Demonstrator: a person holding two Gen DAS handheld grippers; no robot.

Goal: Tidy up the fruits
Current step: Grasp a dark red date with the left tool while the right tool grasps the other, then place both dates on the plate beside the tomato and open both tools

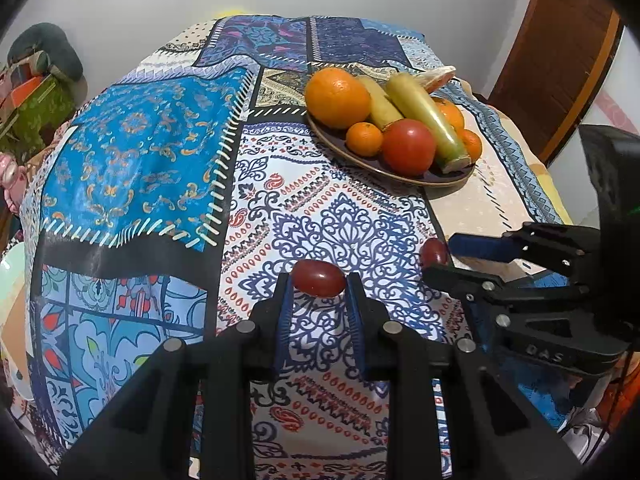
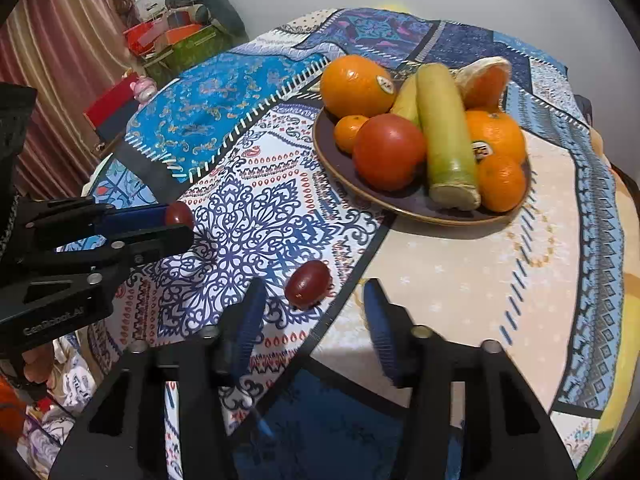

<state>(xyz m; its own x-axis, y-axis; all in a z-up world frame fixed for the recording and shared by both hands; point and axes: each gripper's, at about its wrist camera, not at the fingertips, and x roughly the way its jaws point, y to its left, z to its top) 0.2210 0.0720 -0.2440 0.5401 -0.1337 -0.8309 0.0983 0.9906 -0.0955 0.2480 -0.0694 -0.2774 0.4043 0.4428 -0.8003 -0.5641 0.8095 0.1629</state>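
Observation:
My left gripper (image 1: 319,280) is shut on a small red oval fruit (image 1: 319,278), held just above the patterned tablecloth (image 1: 328,216). In the right wrist view the same fruit (image 2: 179,214) shows between the tips of the left gripper (image 2: 188,226) at the left. A second small red fruit (image 2: 309,290) lies on the cloth between the tips of my right gripper (image 2: 314,294). Its blue pads (image 2: 250,320) stand clear of the fruit on both sides, so it is open. The left wrist view shows this fruit (image 1: 434,252) at the right gripper's (image 1: 438,255) tips.
A dark plate (image 2: 420,216) at the back right holds a large orange (image 2: 356,84), a tomato (image 2: 388,152), mandarins, bananas and an orange piece. Boxes and clutter (image 2: 176,40) stand beyond the table's left edge. A wooden door (image 1: 560,52) is at the far right.

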